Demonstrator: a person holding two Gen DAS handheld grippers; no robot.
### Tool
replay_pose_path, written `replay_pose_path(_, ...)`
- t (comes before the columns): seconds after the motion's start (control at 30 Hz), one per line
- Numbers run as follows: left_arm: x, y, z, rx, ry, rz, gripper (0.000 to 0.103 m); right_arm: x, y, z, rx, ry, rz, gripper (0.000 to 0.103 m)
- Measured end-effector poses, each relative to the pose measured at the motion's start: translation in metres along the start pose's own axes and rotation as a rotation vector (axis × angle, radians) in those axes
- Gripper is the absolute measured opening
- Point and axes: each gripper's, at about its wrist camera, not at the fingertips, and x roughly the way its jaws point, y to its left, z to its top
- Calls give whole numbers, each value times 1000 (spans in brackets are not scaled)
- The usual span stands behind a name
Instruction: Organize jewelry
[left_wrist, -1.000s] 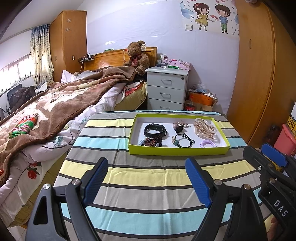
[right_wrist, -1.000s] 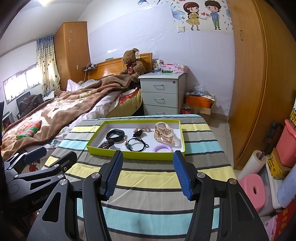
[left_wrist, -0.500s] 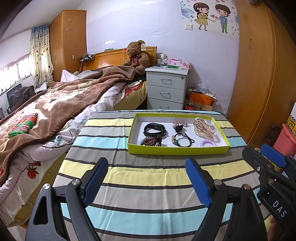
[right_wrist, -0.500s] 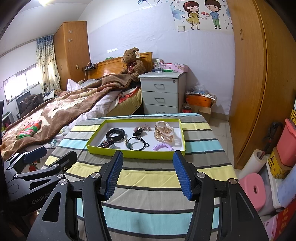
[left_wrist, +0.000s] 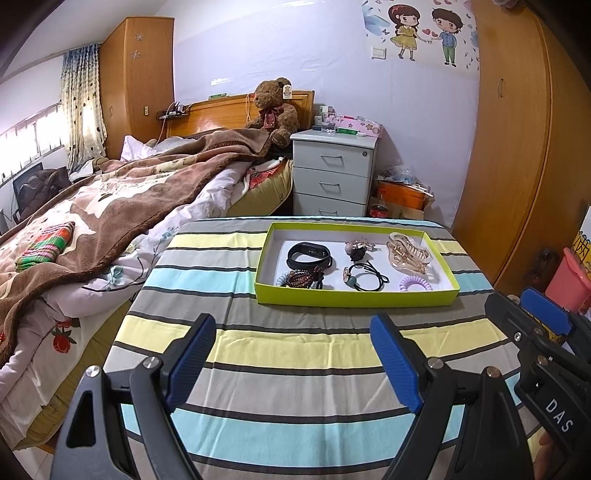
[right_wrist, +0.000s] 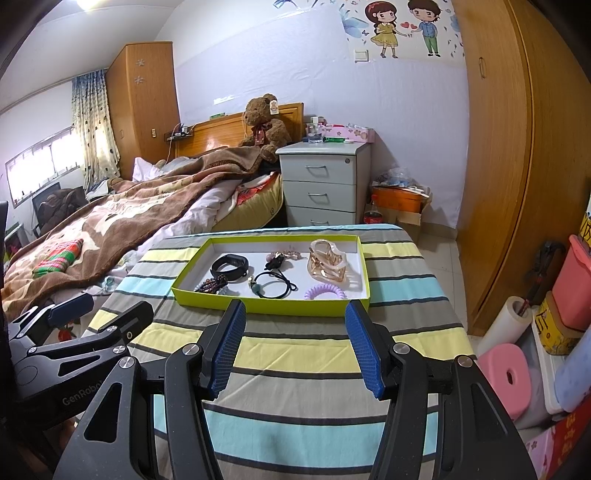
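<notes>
A lime-green tray (left_wrist: 354, 296) (right_wrist: 258, 305) sits on the far half of the striped table. In it lie a black wristband (left_wrist: 309, 254) (right_wrist: 229, 266), a dark bead bracelet (left_wrist: 301, 278) (right_wrist: 212, 284), a black hair tie (left_wrist: 365, 276) (right_wrist: 273, 284), a small brooch (left_wrist: 356, 248), a gold hair claw (left_wrist: 408, 254) (right_wrist: 328, 264) and a purple coil tie (left_wrist: 415, 284) (right_wrist: 325, 294). My left gripper (left_wrist: 291, 362) is open and empty above the near table. My right gripper (right_wrist: 295, 347) is open and empty just short of the tray.
The striped cloth (left_wrist: 295, 347) covers the table. A bed with a brown blanket (left_wrist: 110, 206) lies left. A grey drawer unit (left_wrist: 332, 173) stands behind the table. A wooden wardrobe (right_wrist: 517, 147) and pink stools and bins (right_wrist: 517, 376) stand right.
</notes>
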Motion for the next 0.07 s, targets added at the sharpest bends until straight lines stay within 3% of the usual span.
replay_pose_path(0.07,0,0,0,0,2,3,87,0,0,0,0,0,0,57)
